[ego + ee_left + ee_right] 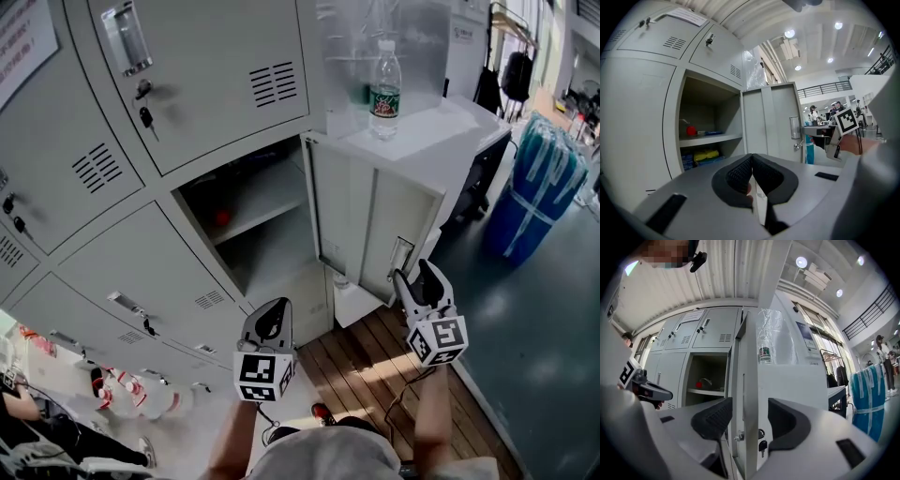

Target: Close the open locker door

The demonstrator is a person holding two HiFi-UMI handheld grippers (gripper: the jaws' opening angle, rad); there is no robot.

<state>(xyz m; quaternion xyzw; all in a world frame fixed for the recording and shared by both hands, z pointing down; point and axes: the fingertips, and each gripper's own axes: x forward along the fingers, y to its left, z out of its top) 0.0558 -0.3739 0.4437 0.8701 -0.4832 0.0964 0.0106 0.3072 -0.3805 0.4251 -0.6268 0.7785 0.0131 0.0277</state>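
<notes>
The grey locker door stands swung wide out to the right of its open compartment. My right gripper is at the door's free edge, beside the handle plate. In the right gripper view its jaws are open, and the door's edge with its lock and key stands between them, with a gap on the right side. My left gripper hangs lower left, in front of the compartment, apart from the door. Its jaws are shut with nothing in them. Inside, a shelf carries a red thing.
Closed lockers with keys surround the open one. A white cabinet with a water bottle on top stands just behind the door. A blue wrapped bundle is at the right. Wooden floor planks lie below.
</notes>
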